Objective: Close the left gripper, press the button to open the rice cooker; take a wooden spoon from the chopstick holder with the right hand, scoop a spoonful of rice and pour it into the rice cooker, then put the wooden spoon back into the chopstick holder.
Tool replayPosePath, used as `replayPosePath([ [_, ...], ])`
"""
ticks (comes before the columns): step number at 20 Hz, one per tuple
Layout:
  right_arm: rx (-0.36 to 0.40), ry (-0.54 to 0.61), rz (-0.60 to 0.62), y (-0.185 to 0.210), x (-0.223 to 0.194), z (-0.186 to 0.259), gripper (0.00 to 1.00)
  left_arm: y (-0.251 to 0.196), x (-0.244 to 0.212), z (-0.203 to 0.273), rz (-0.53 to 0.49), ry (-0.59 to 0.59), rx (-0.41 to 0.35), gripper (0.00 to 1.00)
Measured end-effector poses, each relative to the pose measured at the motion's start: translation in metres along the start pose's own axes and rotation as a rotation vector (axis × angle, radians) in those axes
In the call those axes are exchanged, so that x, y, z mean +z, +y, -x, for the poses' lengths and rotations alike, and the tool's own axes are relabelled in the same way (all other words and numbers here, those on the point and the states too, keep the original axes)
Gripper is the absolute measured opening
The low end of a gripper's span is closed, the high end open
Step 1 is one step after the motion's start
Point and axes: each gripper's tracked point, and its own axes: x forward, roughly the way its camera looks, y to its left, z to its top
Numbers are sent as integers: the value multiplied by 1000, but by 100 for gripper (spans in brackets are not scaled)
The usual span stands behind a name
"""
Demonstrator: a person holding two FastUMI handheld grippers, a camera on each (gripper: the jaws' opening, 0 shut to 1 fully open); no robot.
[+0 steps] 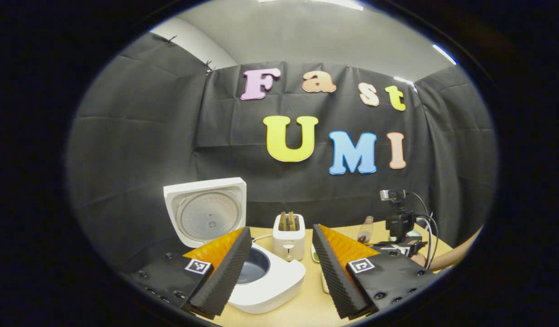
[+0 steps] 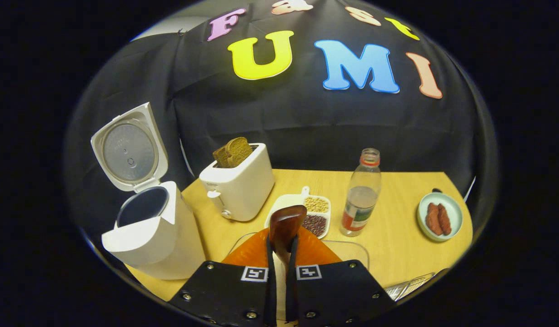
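Recording booth dressed as a kitchen, not a real home. Black cloth wall encloses a wooden worktop on all visible sides. Kitchen props in the right gripper view: open rice cooker at 9 o'clock, toaster at 11 o'clock. A camera on a stand with cables sits at 3 o'clock in the left gripper view.

The right claw grips the wooden spoon, bowl up; the rice cooker stands open at left.
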Motion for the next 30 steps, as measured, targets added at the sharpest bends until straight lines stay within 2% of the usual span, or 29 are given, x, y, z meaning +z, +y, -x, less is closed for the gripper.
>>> replayPosePath([
  [5, 68, 45, -438, -28, -2, 0, 8, 8, 0, -2, 36, -2, 16, 94],
  [7, 85, 14, -571, -45, 7, 8, 8, 8, 3, -3, 32, -8, 16, 94],
  [14, 164, -115, -817, -71, 61, 55, 8, -5, 8, -13, 24, -30, -17, 94],
  [18, 260, -173, -980, -63, 91, 78, 8, -8, 7, -19, 14, -37, -39, 94],
  [22, 328, -207, -1049, -45, 118, 93, 8, -3, 7, -24, 4, -49, -55, 94],
  [30, 432, -214, -1005, 16, 164, 98, 8, 33, -1, -17, 14, -56, -36, 94],
])
